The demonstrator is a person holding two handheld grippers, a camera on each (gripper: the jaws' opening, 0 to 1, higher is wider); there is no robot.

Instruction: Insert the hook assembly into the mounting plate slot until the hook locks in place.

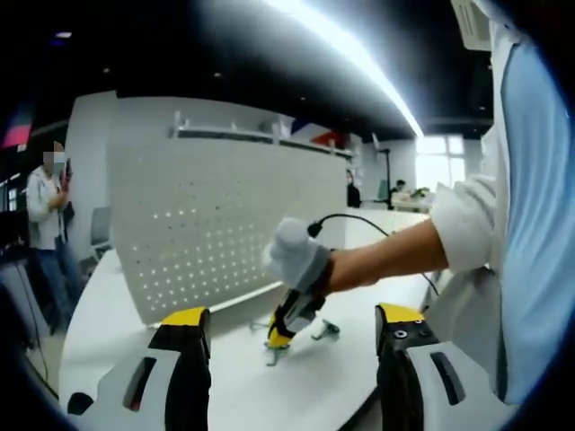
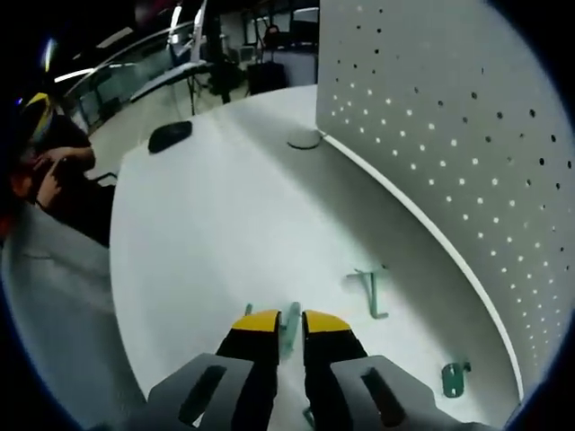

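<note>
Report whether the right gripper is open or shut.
Shut on a green hook piece: the right gripper's yellow-tipped jaws stand nearly together, pinching it above the white table.

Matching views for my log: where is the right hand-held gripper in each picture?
Left gripper view: right hand-held gripper at lower centre, tips down at the white table, held by a gloved hand.
Right gripper view: it rises from bottom centre, jaws closed on a green hook piece.
Shared landmark: the white perforated panel.

White curved table (image 2: pixel 207 233) w/ perforated panel (image 2: pixel 467 135) along its 3 o'clock edge; green hook pcs (image 2: pixel 371 292) at 5, black mouse (image 2: pixel 170 136) at 11, round disc (image 2: pixel 305 138) at 12.
</note>
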